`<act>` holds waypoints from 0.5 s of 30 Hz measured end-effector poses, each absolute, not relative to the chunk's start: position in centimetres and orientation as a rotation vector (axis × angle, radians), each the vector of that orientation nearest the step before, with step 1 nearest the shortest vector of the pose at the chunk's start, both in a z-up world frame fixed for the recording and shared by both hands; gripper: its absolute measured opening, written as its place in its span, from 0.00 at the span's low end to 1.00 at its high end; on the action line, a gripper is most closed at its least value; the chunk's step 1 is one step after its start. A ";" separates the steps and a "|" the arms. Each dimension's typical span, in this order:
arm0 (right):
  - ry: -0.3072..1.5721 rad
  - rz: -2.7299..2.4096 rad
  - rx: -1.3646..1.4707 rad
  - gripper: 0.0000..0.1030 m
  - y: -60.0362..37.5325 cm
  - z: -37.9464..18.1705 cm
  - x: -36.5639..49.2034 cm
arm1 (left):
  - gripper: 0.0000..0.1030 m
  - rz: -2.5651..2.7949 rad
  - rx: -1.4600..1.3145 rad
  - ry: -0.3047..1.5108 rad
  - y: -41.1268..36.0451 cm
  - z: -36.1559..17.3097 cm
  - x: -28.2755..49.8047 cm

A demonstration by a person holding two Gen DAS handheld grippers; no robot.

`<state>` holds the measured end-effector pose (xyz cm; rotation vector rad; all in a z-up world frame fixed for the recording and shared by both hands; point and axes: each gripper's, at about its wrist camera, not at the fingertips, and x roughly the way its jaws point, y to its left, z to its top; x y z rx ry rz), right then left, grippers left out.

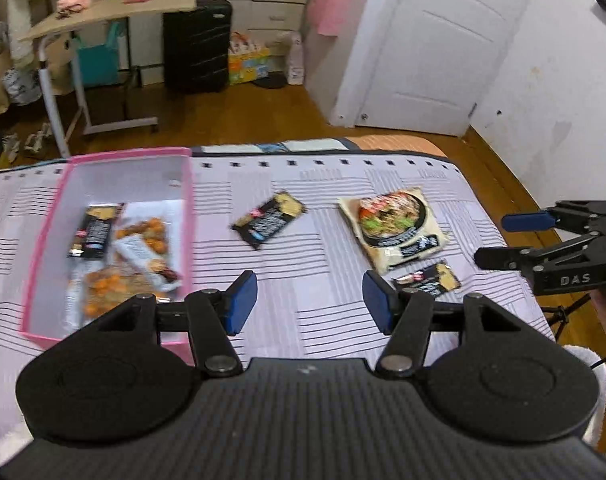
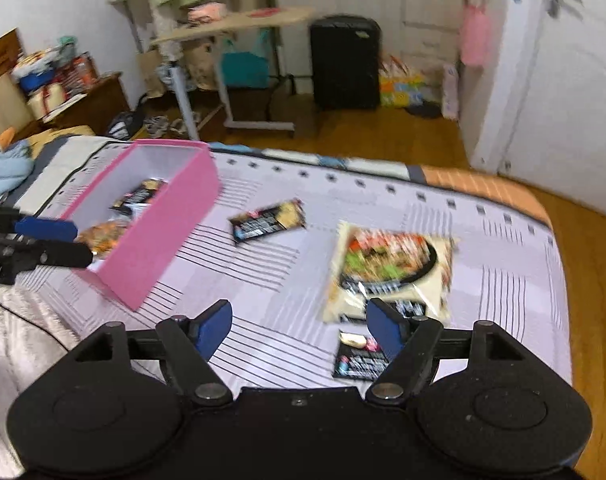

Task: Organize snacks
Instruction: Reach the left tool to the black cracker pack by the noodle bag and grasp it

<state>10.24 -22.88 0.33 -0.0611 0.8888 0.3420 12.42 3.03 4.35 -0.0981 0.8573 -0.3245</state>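
Now you're between picks: three packs wait on the bed [image 1: 263, 320], the noodle pack [image 1: 395, 228] at two o'clock of your left gripper [image 1: 310, 304]. Both it and the right gripper [image 2: 299, 330] are spread, empty. Next, straddle one pack (box [image 1: 189, 200] at ten o'clock).

A pink box [image 1: 185, 216] with white inner walls sits open on the striped bedspread [image 1: 303, 320], holding several snack packets [image 1: 123, 248], black ones and orange-filled ones, lying flat in a jumble. Just right of the box lies a black snack bar [image 1: 267, 220], tilted. Farther right of the box rests a large cream noodle packet [image 1: 395, 228], face up, with a small black packet [image 1: 429, 280] touching its near edge.
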 end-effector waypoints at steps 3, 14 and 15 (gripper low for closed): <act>0.853 0.287 -0.005 0.76 -24.8 -2.0 11.0 | 0.56 -0.336 -0.105 0.869 0.4 2.7 12.9; 0.917 0.182 0.208 0.76 -29.5 -8.9 15.4 | 0.56 -0.320 -0.064 0.937 -7.0 -5.4 15.7; 0.946 0.189 0.245 0.76 -30.0 -9.6 15.6 | 0.56 -0.333 -0.072 0.940 -7.6 -6.1 16.0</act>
